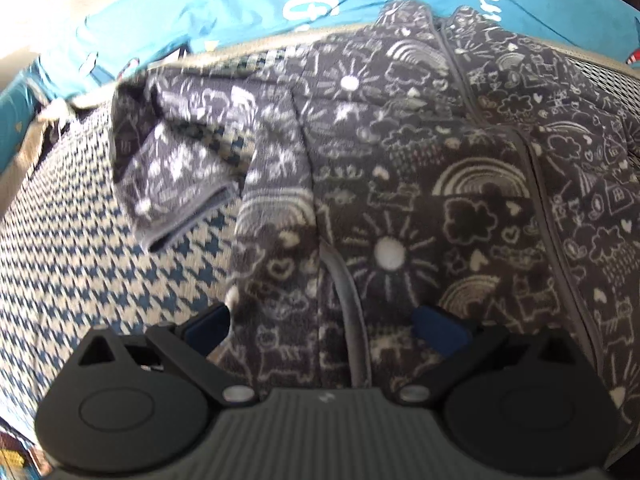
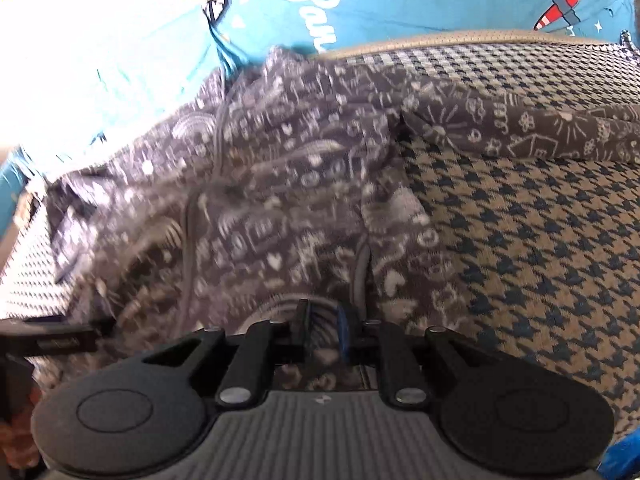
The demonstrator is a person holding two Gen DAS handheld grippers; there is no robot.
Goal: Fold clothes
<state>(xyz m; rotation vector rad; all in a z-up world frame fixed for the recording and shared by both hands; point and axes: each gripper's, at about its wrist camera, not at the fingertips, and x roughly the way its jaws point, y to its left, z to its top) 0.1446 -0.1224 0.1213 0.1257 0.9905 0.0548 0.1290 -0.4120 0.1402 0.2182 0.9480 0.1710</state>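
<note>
Left wrist view: a surface covered in blue-and-cream houndstooth fabric, edged with a beige piped border; whether it is a bed or a cushion cannot be told. Beyond the border lies bright blue printed bedding bearing white cursive lettering, only partly legible; letters resembling "Pa" show at the upper right. A pale, overexposed area sits at the upper left corner.

Item: dark grey fleece garment printed with white doodles of rainbows, suns, clouds, hearts and houses, with a grey zip or seam line running down it. It lies spread on the houndstooth surface, one sleeve bent out to the left with its cuff open toward the lens.

Left tool: jaws apart, blue pads on either side of a strip of the fleece, not pressing it.

Right wrist view: same garment, blurred, with the other sleeve stretched to the right across the houndstooth. The bedding here shows a red-and-white striped aeroplane motif and cursive lettering resembling "Pan", plus strong glare at the upper left.

Right tool: jaws nearly together, clamped on a fold of the fleece at the garment's near edge.
</note>
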